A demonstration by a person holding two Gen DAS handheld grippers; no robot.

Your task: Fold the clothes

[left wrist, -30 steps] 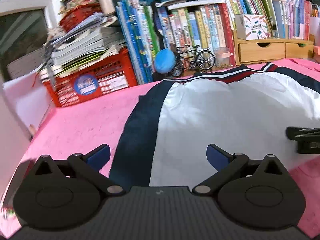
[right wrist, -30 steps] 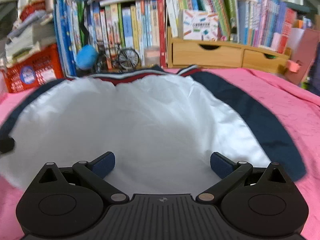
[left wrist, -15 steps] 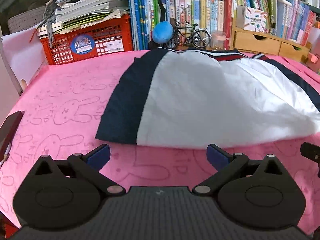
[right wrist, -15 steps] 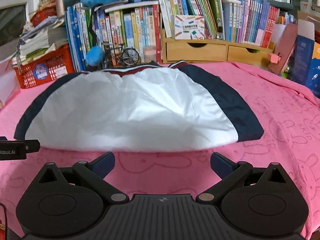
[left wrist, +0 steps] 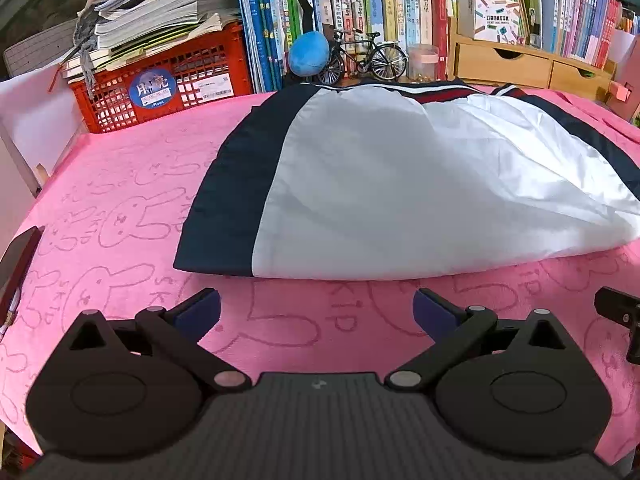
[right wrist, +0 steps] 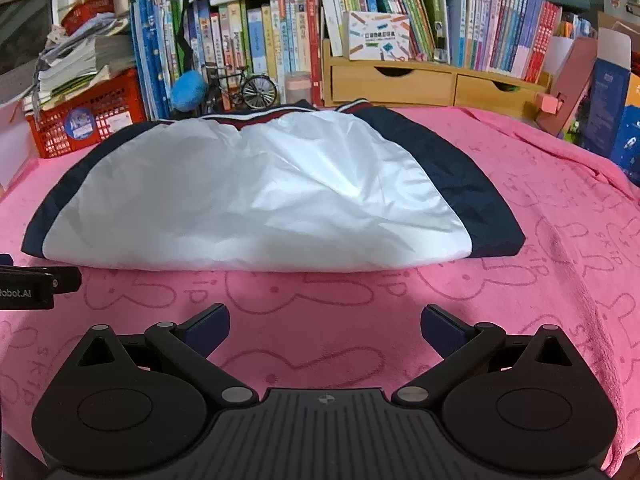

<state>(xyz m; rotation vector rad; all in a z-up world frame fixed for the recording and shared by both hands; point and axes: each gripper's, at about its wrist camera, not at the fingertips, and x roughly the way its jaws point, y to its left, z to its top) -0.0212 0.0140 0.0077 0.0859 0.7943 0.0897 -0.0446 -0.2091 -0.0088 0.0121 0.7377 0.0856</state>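
A white garment with navy side panels and a red-striped band [left wrist: 400,184] [right wrist: 256,196] lies folded flat on the pink bunny-print cloth [left wrist: 120,216] [right wrist: 560,216]. Its folded front edge faces both cameras. My left gripper [left wrist: 316,312] hovers open over bare cloth just in front of that edge, holding nothing. My right gripper [right wrist: 325,326] is likewise open and empty, short of the garment's front edge. Part of the right gripper shows at the right edge of the left wrist view, and part of the left gripper at the left edge of the right wrist view.
Behind the garment stand a red crate [left wrist: 160,76] stacked with papers, a row of books [right wrist: 256,40], a blue ball [left wrist: 309,54], a model bicycle [left wrist: 364,56] and wooden drawers [right wrist: 432,84]. A dark flat object [left wrist: 18,256] lies at the cloth's left edge. Boxes [right wrist: 608,108] stand far right.
Both grippers have drawn back toward the table's near edge, off the garment, staying open. The garment now lies whole in view, let go and flat.
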